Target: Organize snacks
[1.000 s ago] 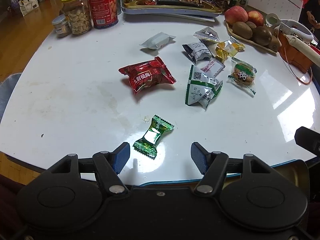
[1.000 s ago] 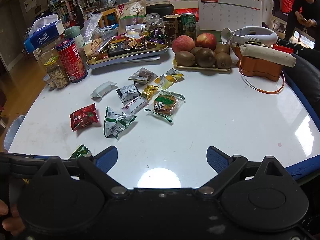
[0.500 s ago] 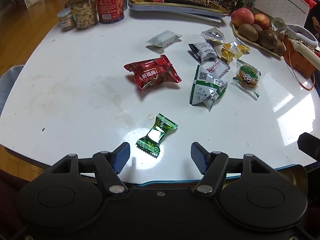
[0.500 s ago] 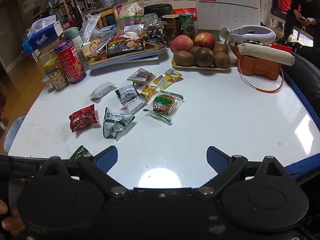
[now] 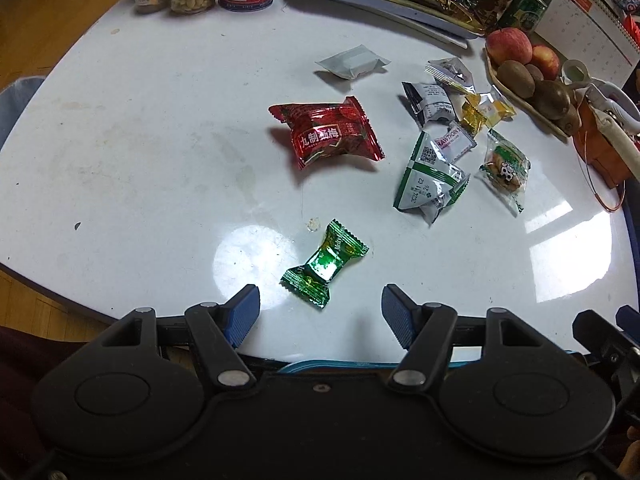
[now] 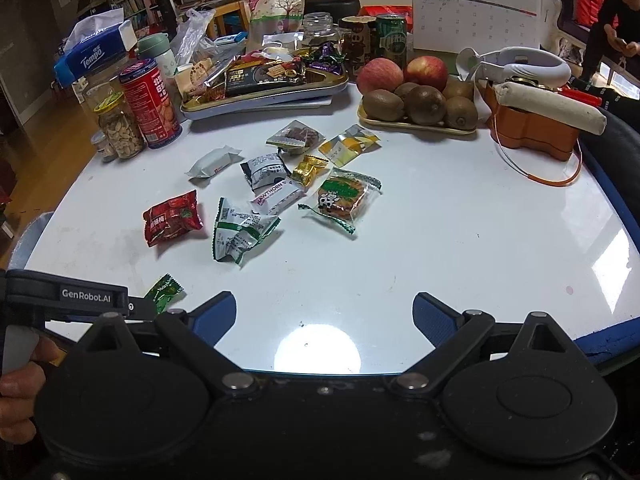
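Note:
Several wrapped snacks lie loose on the white table (image 5: 140,152). A green foil candy (image 5: 325,266) lies just ahead of my open left gripper (image 5: 320,316), between its fingertips but not held. It also shows in the right wrist view (image 6: 163,293), partly behind the left gripper's body. Farther off lie a red plum packet (image 5: 326,136), a green-white packet (image 5: 430,178), a cookie packet (image 5: 505,168) and a white packet (image 5: 352,62). My right gripper (image 6: 324,316) is open and empty above the table's near edge. A tray (image 6: 264,98) of snacks stands at the back.
A red can (image 6: 150,102) and a nut jar (image 6: 120,128) stand back left. A fruit plate (image 6: 416,98) with apples and kiwis and an orange box (image 6: 536,132) stand back right. A desk calendar (image 6: 476,16) is behind them. A person sits far right.
My left gripper has moved forward and tilted down toward the green candy, which now sits closer between its fingertips. The right gripper has barely moved.

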Motion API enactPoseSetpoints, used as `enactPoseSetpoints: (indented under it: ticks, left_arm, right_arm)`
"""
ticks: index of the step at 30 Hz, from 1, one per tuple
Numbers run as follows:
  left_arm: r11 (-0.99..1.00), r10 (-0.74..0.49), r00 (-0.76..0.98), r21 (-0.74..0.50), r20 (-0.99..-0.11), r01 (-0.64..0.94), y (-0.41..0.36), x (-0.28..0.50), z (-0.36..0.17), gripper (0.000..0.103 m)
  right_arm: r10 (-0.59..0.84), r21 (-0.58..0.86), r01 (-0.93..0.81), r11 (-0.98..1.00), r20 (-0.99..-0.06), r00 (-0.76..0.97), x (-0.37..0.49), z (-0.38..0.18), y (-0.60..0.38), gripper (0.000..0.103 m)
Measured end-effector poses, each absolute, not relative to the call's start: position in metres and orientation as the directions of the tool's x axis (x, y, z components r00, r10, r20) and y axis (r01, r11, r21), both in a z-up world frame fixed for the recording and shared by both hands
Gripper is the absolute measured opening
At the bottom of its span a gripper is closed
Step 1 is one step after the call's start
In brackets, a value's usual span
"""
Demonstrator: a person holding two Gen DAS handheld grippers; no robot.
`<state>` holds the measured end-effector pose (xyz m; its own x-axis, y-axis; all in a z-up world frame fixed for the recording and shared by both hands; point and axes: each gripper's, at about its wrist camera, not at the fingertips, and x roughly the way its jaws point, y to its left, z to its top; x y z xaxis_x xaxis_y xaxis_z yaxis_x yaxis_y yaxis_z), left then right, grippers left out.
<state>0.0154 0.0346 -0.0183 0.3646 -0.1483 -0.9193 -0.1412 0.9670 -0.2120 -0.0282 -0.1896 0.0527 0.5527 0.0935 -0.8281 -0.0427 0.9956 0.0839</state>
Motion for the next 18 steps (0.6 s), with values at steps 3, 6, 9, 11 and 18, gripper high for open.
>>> enactPoseSetpoints:
  ticks: [3,6,9,11,18]
  left_arm:
    - [0.967,-0.144,0.372,-0.209,-0.917,-0.142,0.037,0.015,-0.017,0.069]
    - [0.966,-0.152,0.371,-0.218,-0.916,-0.142,0.038,0.016,-0.016,0.069]
    - [0.969,-0.140,0.361,-0.203,-0.922,-0.144,0.041,0.019,-0.014,0.069]
    - [0.973,-0.120,0.359,-0.181,-0.926,-0.142,0.044,0.021,-0.011,0.069]
    - [0.982,-0.088,0.365,-0.142,-0.927,-0.124,0.055,0.031,-0.002,0.069]
  right_arm:
    - [0.094,0.075,-0.058,0.996,-0.830,0.550,-0.027,0.052,-0.187,0.100]
    - [0.096,0.075,-0.061,0.995,-0.835,0.542,-0.025,0.051,-0.186,0.100]
    - [0.088,0.065,-0.063,0.996,-0.835,0.542,-0.023,0.053,-0.186,0.100]
    - [0.087,0.062,-0.064,0.996,-0.838,0.538,-0.021,0.054,-0.187,0.100]
    - [0.092,0.059,-0.080,0.995,-0.852,0.515,-0.011,0.050,-0.176,0.100]
